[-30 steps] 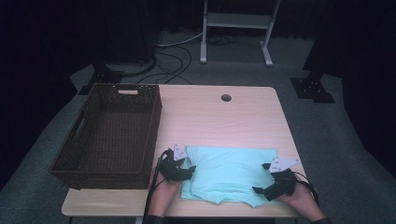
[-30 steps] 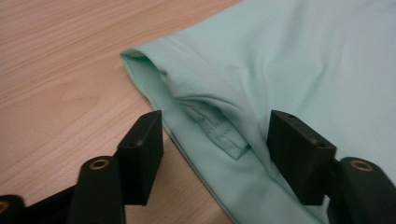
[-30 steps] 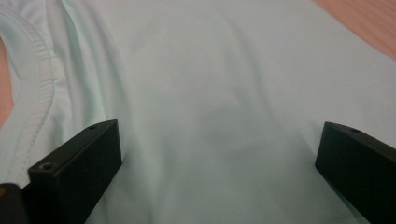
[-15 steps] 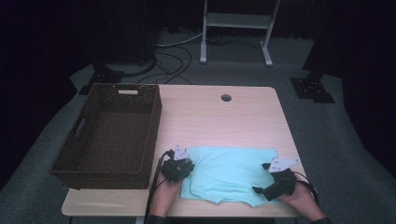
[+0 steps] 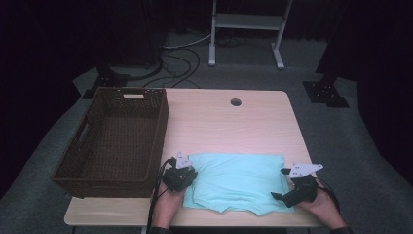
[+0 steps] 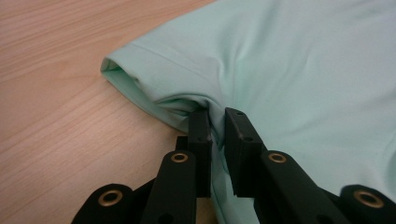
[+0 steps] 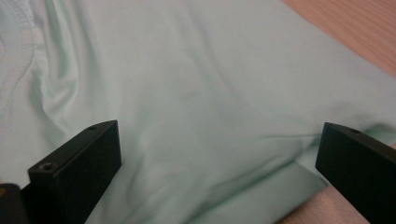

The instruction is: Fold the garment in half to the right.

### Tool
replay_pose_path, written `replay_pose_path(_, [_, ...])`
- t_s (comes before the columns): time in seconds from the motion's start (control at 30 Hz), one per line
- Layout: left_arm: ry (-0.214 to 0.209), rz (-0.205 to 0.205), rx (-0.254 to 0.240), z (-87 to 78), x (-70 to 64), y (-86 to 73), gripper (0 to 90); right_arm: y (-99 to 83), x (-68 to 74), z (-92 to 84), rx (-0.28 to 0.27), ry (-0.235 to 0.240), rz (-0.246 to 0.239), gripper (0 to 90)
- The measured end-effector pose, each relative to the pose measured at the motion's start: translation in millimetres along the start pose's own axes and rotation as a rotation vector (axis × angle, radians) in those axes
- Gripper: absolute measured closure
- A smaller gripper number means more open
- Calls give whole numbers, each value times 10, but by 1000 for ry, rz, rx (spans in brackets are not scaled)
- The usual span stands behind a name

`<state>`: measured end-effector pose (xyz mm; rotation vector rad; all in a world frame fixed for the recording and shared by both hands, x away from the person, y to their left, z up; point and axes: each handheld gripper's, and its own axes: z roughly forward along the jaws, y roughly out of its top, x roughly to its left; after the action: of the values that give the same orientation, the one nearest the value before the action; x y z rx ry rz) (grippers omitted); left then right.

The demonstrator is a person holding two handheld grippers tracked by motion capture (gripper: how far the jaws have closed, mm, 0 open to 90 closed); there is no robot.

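Note:
A mint-green shirt (image 5: 236, 180) lies flat near the front edge of the wooden table (image 5: 234, 126). My left gripper (image 5: 187, 176) sits at the shirt's left edge; its jaws have just been closing and now pinch a fold of the shirt (image 6: 299, 70) by the sleeve hem, so my left gripper (image 6: 217, 119) is shut on cloth. My right gripper (image 5: 278, 196) rests at the shirt's right front corner. In the right gripper view its jaws stand wide apart over the shirt (image 7: 196, 93), and my right gripper (image 7: 219, 149) is open with cloth lying between the jaws.
A dark wicker basket (image 5: 117, 139) stands on the table's left half, close to the left gripper. A round cable hole (image 5: 235, 102) is at the table's back. A white metal stand (image 5: 246, 29) and cables lie on the floor behind.
The left gripper's jaws have closed onto the shirt's left edge. Both hands have stayed in place, and the shirt lies as before.

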<state>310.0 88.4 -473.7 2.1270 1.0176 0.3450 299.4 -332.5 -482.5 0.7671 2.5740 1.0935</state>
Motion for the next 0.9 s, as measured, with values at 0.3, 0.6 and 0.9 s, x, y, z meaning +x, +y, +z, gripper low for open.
replay_pose_path(0.3, [11, -7, 5, -28, 30, -14, 815, 23, -2, 45, 4, 21, -8, 0])
replay_pose_path(0.6, [-17, -54, -53, -118, 36, -8, 826, 1, -16, 74, 11, 33, 6, 0])
replay_pose_path(0.9, [-80, -32, -145, -302, -61, 136, 827, 56, 31, 133, 12, 43, -10, 0])
